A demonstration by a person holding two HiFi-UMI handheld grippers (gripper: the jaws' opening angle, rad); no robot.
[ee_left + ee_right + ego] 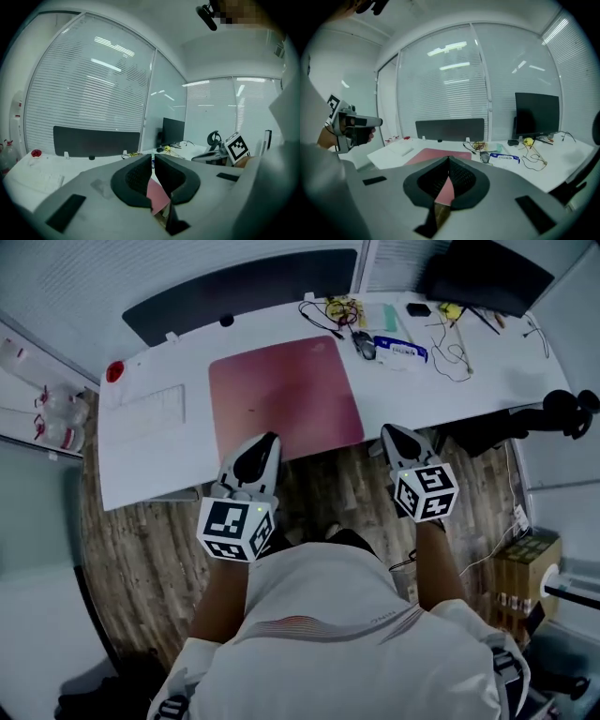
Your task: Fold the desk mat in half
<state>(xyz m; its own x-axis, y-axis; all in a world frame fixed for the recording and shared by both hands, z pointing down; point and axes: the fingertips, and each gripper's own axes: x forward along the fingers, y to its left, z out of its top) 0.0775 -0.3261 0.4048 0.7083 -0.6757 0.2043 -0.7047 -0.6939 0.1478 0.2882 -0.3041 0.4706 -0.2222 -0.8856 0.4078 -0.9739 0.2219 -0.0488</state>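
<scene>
Glass-walled office, slatted blinds; wood-plank floor (131,549) under a curved white desk (141,460). Pale keyboard (150,409) at left, then a smooth pink desk mat (281,395), flat and unfolded, reaching the desk's front rim. Left gripper (270,441) at that near edge, jaws nearly together, empty. Right gripper (390,433) just beside the mat's corner, clenched on nothing. Tangled cables (450,343) far right.
</scene>
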